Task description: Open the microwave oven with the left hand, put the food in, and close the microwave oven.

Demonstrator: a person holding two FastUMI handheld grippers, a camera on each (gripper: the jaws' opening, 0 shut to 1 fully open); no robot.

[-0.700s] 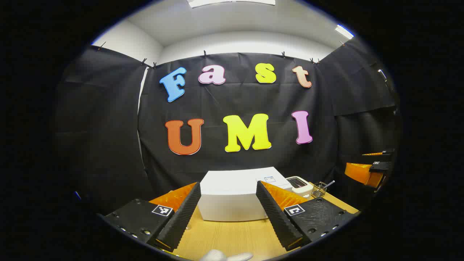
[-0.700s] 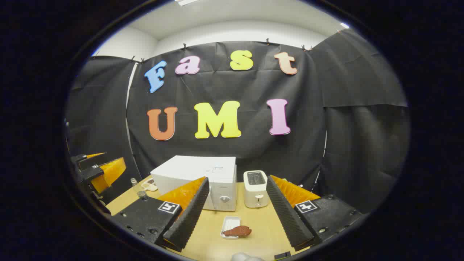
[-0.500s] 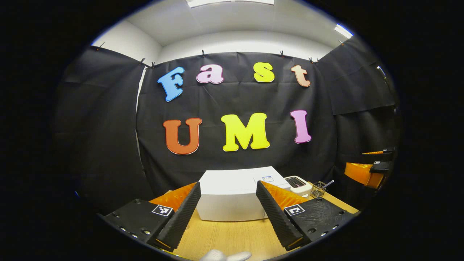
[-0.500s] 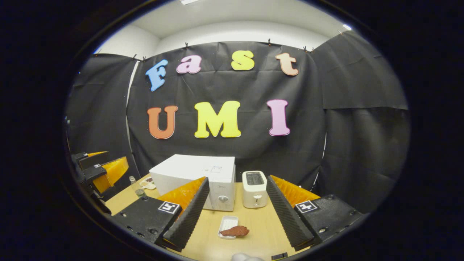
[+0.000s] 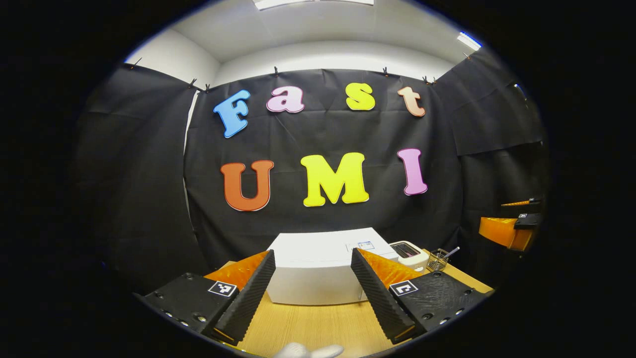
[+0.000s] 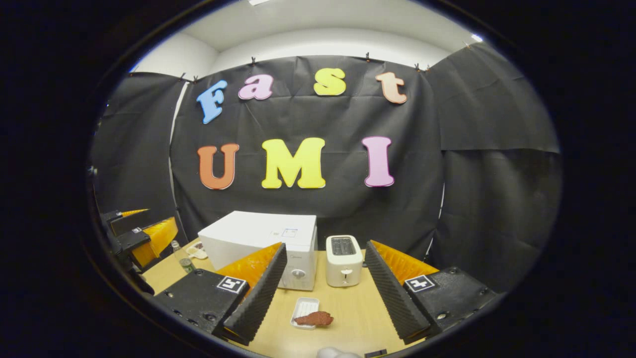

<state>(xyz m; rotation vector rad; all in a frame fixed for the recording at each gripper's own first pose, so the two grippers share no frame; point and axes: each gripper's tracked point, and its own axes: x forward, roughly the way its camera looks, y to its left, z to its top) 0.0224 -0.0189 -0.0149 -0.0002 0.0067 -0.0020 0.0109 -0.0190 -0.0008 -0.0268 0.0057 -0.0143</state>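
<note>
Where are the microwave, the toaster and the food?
microwave (image 6: 258, 233): right gripper view, on its white top panel.
toaster (image 6: 344, 266): right gripper view, on its front face.
food (image 6: 314, 318): right gripper view, on the brown piece at the small white tray's near end.

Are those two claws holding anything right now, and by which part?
Nothing is held. The left gripper and the right gripper both stand open with bare wooden table between their fingers.

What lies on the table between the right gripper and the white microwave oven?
In the right gripper view, a small white tray holding a reddish-brown piece of food lies on the wooden table between the open right gripper and the white microwave oven.
</note>
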